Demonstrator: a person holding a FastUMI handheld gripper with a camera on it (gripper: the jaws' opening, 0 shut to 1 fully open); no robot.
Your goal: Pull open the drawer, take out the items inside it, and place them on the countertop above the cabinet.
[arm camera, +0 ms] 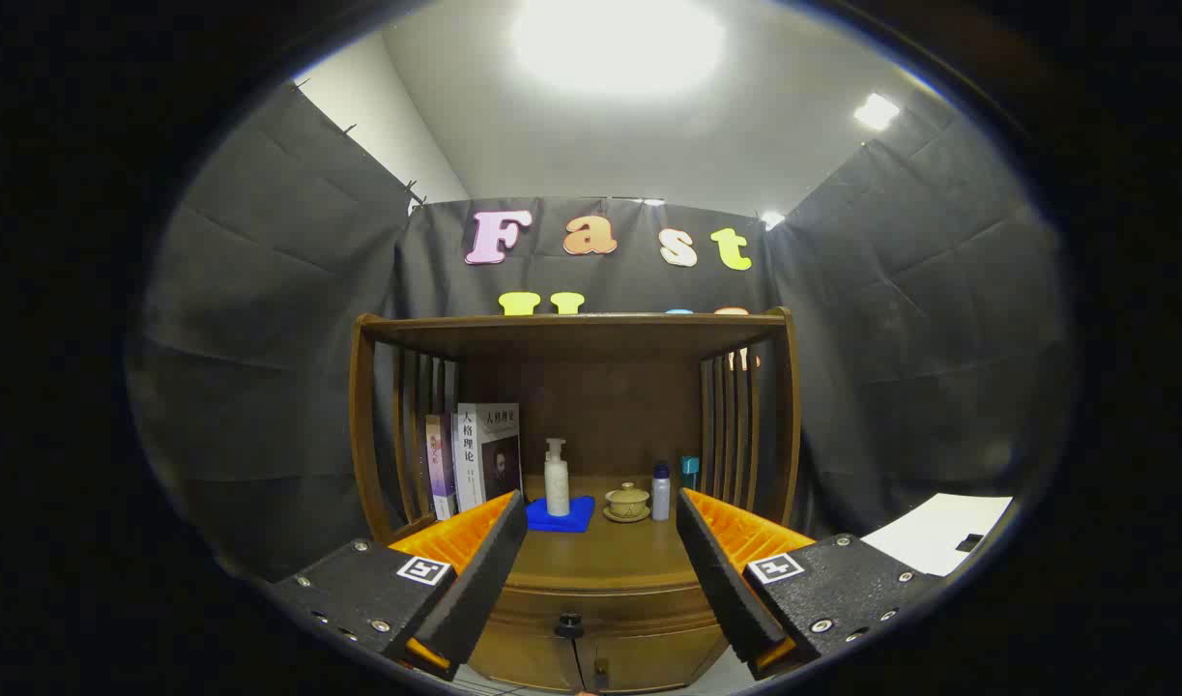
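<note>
A wooden cabinet [591, 580] with a shelf frame above stands straight ahead of me. Its drawer front [600, 609] is closed, with a small dark knob [569, 624] low between my fingers. The countertop [600, 551] above it lies just beyond the fingertips. My gripper [600, 551] is open, nothing between its fingers, and it hangs a short way in front of the cabinet. What lies inside the drawer is hidden.
On the countertop stand a white pump bottle [557, 478] on a blue cloth [562, 514], a lidded tea bowl [627, 501], a small silver bottle [660, 491] and a teal box [689, 472]. Books [475, 454] lean at the left slats. A white sheet [938, 532] lies to the right.
</note>
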